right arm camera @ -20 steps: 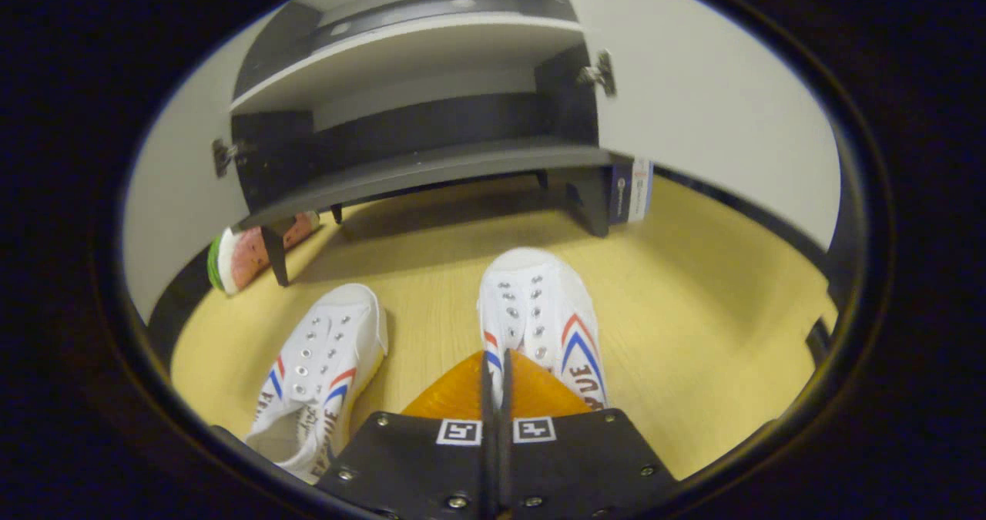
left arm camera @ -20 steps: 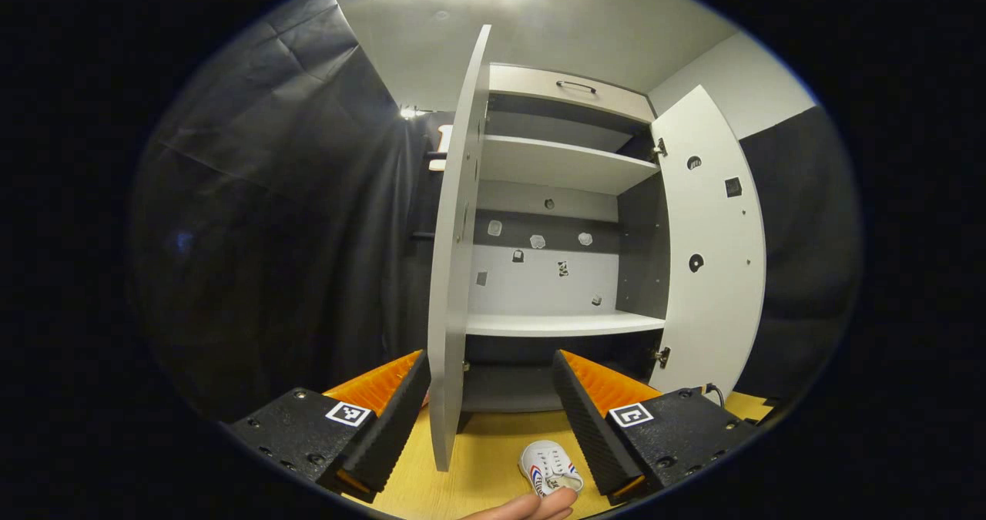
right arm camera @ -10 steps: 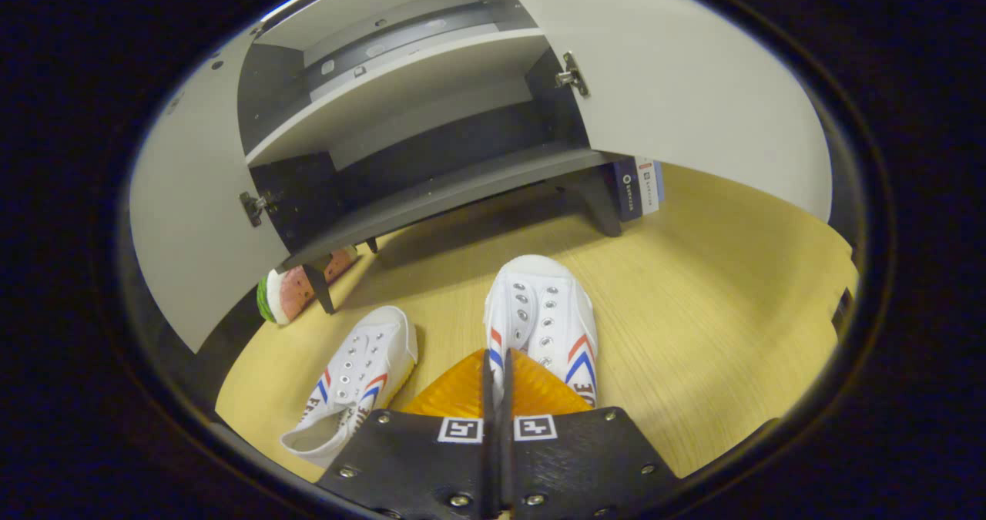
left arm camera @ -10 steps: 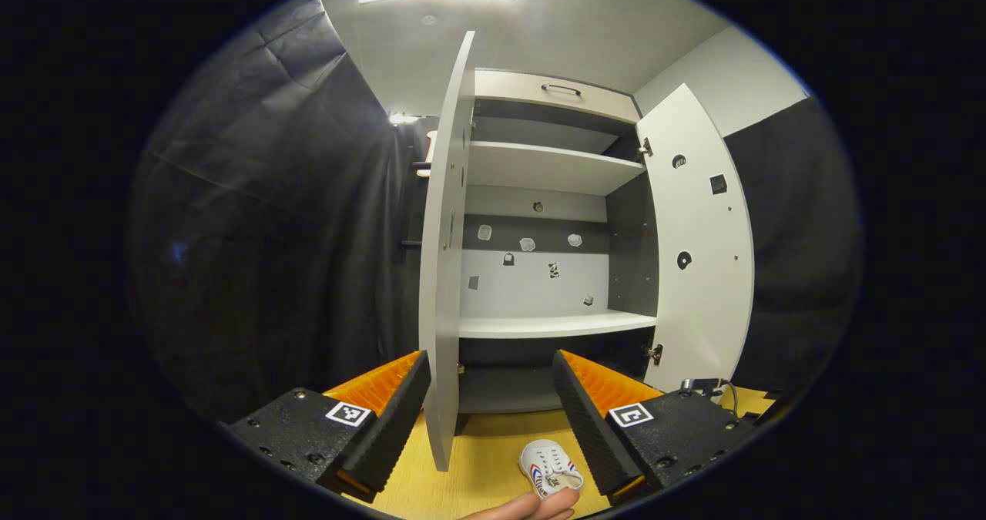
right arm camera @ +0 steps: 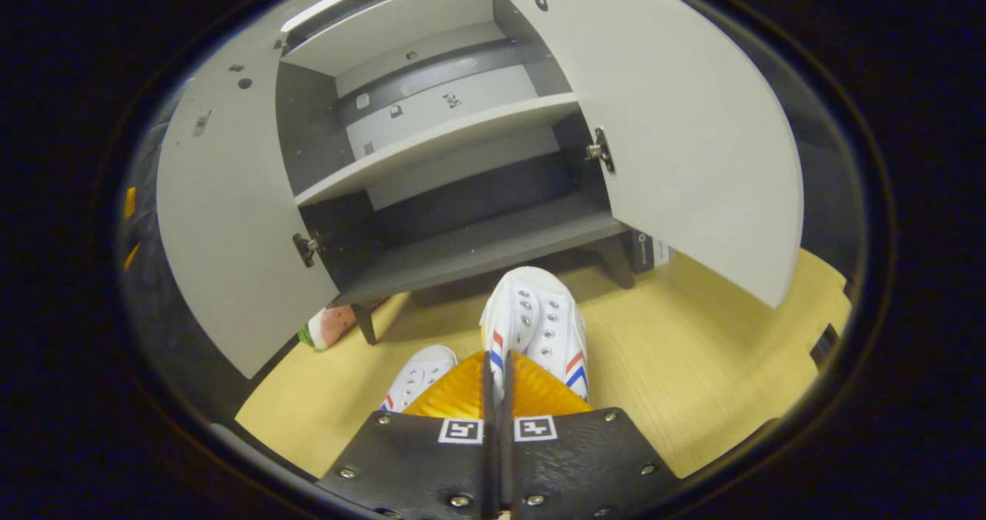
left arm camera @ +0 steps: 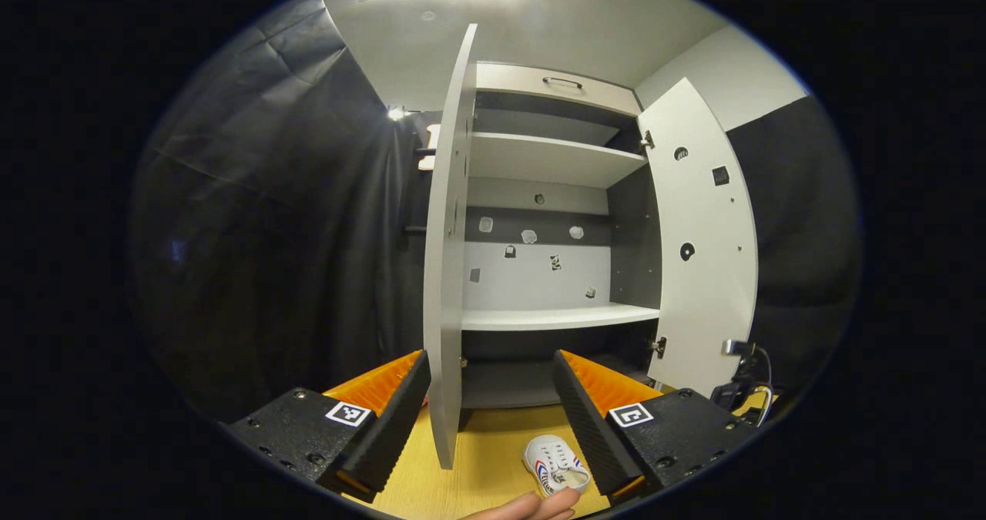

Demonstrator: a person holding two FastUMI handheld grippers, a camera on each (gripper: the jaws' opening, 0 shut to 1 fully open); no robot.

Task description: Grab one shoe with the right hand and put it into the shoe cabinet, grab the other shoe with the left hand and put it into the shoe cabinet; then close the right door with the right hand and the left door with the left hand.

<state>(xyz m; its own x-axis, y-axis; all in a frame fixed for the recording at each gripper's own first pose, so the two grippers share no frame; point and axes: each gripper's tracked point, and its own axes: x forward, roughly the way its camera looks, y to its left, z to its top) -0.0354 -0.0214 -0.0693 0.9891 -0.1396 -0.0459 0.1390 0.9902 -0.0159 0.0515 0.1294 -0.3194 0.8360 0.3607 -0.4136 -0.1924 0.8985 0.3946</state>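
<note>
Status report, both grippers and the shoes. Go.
Right gripper shut on one shoe. Left gripper open. Other shoe on floor. Cabinet doors open.

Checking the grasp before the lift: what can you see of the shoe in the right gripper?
The held shoe is a white low canvas-looking sneaker with metal eyelets, no laces visible, and red and blue chevron stripes on its sides. The right gripper is shut on its heel end, toe pointing towards the shoe cabinet. Whether its sole has left the wooden floor is unclear.
</note>
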